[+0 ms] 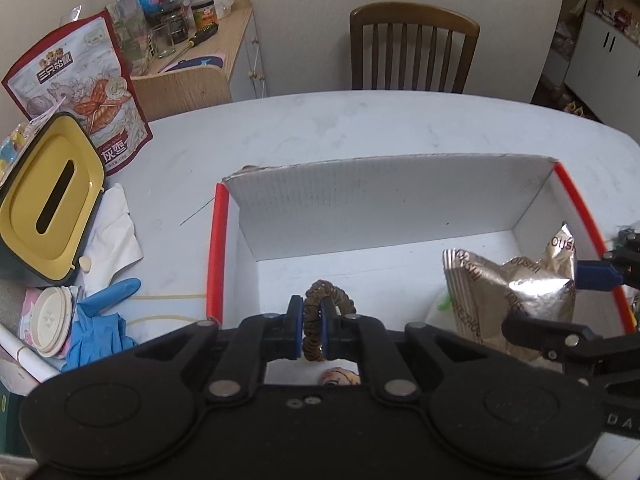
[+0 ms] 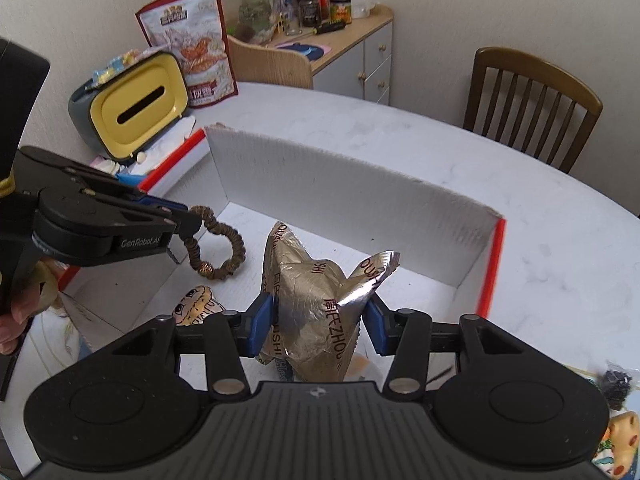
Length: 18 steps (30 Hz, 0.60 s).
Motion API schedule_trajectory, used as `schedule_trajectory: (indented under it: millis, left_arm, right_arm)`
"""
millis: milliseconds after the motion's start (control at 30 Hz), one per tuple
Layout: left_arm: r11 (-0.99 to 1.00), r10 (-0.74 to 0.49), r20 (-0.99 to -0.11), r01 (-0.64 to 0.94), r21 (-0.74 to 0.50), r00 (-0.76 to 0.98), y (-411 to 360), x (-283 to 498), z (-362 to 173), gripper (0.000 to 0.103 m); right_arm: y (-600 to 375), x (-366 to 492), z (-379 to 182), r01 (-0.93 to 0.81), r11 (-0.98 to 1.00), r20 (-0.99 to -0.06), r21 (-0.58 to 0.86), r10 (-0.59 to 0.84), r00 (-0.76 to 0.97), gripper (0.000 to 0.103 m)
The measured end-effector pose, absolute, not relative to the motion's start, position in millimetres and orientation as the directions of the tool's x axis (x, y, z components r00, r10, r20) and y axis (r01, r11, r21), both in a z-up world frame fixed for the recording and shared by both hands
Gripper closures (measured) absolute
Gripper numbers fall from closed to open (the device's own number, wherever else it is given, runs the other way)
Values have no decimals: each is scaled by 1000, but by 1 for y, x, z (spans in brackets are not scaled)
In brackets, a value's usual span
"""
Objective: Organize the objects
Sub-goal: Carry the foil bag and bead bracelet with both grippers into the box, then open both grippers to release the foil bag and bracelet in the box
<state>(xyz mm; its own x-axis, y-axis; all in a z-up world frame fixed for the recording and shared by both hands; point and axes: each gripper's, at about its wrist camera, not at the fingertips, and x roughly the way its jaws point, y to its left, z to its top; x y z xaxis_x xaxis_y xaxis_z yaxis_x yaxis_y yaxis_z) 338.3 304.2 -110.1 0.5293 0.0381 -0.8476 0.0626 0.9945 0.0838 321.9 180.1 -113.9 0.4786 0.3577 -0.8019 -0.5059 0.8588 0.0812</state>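
A white cardboard box with red edges (image 1: 218,248) (image 2: 340,196) lies open on the pale table (image 1: 360,128). My left gripper (image 1: 311,330) (image 2: 191,221) is shut on a brown coiled hair tie (image 1: 325,291) (image 2: 224,248), which hangs over the box's near left part. My right gripper (image 2: 319,322) (image 1: 544,300) is shut on a crumpled silver snack bag (image 2: 316,284) (image 1: 508,292) inside the box's right side; both blue pads (image 2: 262,320) press its sides. A small tiger-face item (image 2: 196,304) (image 1: 340,376) rests on the box floor below the hair tie.
Left of the box stand a yellow-lidded tissue holder (image 1: 48,208), a red snack pouch (image 1: 92,92), white tissue (image 1: 114,232), blue gloves (image 1: 100,320) and cup lids (image 1: 48,320). A wooden chair (image 1: 414,52) faces the far table edge. A cluttered cabinet (image 1: 236,32) stands behind.
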Motion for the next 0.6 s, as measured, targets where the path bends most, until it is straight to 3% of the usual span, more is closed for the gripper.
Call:
schedule_trajectory:
  millis: [300, 433, 533, 600]
  left_arm:
    - [992, 68, -863, 61, 113, 501, 301, 353, -124, 85]
    - [991, 75, -869, 57, 118, 489, 300, 355, -127, 82]
    - [991, 79, -870, 56, 121, 486, 299, 355, -127, 71]
    - [991, 79, -869, 55, 121, 489, 299, 354, -127, 55]
  right_arm:
    - [187, 334, -123, -514, 855, -804, 67, 352, 480, 54]
    - [183, 339, -124, -502, 861, -805, 85, 356, 474, 49]
    - [181, 340, -124, -499, 862, -805, 89, 357, 474, 43]
    - [178, 340, -123, -495, 864, -802, 96, 361, 476, 42]
